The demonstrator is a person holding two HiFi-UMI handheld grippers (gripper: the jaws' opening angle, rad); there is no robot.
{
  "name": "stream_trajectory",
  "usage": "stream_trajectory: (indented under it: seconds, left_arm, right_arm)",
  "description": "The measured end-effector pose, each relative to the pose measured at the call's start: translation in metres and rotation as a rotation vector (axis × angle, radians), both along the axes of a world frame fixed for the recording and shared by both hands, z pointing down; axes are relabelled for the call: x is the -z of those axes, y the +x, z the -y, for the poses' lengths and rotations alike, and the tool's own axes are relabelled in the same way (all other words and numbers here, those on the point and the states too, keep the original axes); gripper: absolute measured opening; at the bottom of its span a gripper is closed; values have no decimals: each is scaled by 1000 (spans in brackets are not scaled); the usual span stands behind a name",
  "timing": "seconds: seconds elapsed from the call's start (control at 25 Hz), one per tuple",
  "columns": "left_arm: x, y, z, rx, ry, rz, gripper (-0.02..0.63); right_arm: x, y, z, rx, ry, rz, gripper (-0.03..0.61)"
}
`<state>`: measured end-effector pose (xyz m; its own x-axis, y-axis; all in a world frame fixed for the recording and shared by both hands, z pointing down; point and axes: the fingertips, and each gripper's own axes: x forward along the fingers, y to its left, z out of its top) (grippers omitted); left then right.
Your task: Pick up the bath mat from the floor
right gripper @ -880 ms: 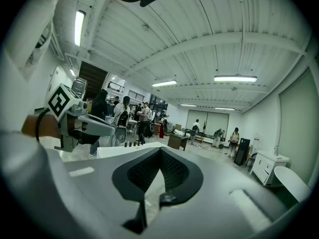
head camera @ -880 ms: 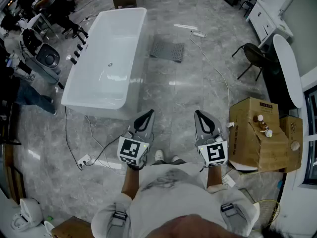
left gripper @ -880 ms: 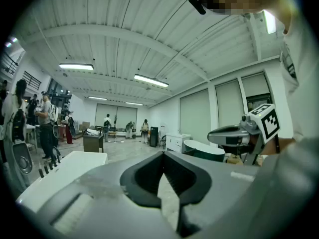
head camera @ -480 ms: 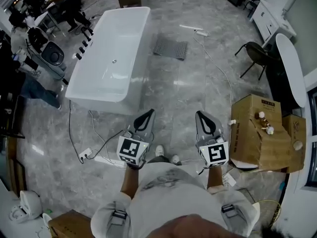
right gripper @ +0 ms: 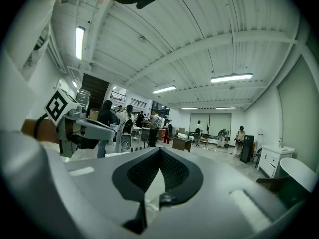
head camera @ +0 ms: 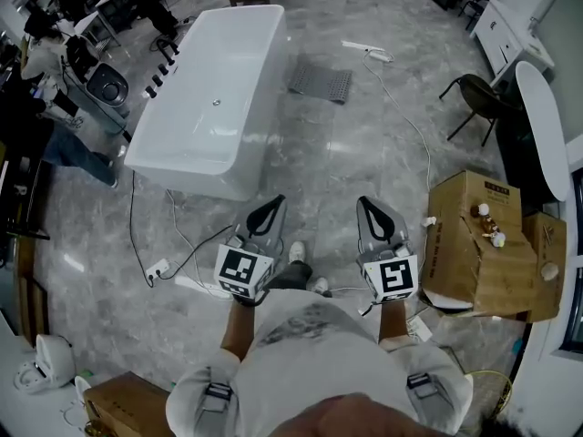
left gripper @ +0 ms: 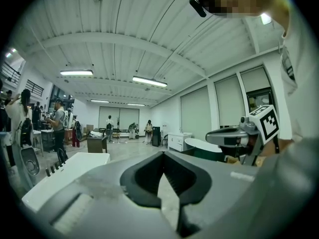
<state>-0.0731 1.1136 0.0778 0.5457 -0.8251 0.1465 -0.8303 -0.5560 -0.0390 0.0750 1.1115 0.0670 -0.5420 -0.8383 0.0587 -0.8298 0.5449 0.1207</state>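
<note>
Low in the head view's centre, the left gripper (head camera: 270, 211) and right gripper (head camera: 373, 211) point forward with jaws pressed together on nothing, probably because the bath mat (head camera: 321, 82) lies well ahead on the floor, upper centre, beside the bathtub (head camera: 211, 107).

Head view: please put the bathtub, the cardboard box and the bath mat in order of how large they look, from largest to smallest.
1. bathtub: clearly the largest.
2. cardboard box: second, though it stands nearer the camera, which may enlarge it.
3. bath mat: smallest; it lies farther away on the floor.
</note>
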Motion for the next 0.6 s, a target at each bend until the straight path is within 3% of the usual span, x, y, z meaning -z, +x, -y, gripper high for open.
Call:
stream_trajectory:
  seconds: [0.6]
  left_arm:
    - [-1,-38,140,-26,9,-38,2]
  right_arm:
    - [-9,-46,132,-25,-20,-83,2]
